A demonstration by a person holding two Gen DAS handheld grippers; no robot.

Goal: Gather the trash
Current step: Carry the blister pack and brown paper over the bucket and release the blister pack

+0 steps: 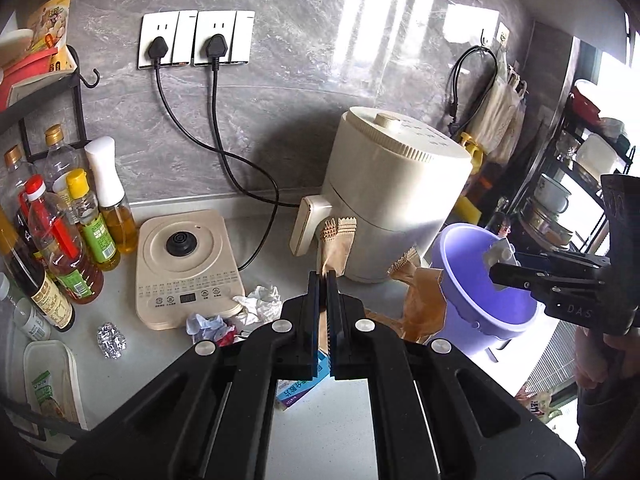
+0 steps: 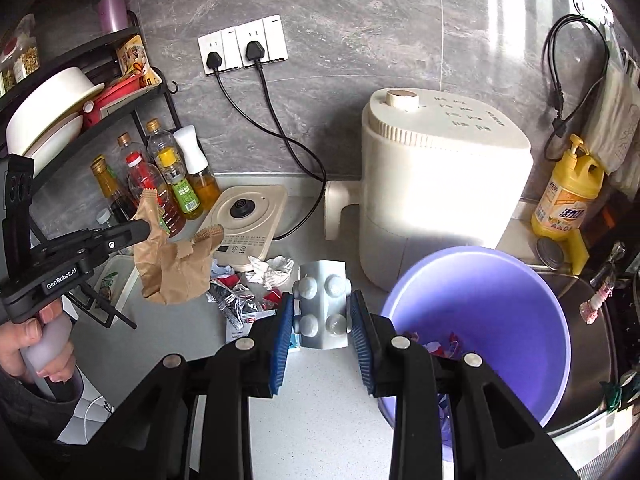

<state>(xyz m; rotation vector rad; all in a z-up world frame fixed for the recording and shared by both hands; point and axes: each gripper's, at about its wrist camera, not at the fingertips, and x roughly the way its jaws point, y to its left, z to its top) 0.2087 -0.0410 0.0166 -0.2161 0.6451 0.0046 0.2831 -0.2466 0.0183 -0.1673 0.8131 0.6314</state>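
**Both claws loaded, heading for the purple bin**

While I am steering both claws over the desk, each is carrying trash; the left claw is pinching shut on a brown paper bag, which is hanging clear of the surface, and the right claw is gripping a pale grey blister pack between its blue pads. I am judging the step in hand as the drop into the purple bin, just right of the pack; doing it well means bringing the pack fully over the rim before easing the pads apart, and bringing the floppy bag in from above so it is not catching the rim or tipping the bin. More litter is waiting near the cream hob: crumpled tissue, a foil ball and red wrappers. Writing I am reading: "GenRobot.AI" on the left claw's body, "DAS" on the right's; the bottle labels are too small to read.
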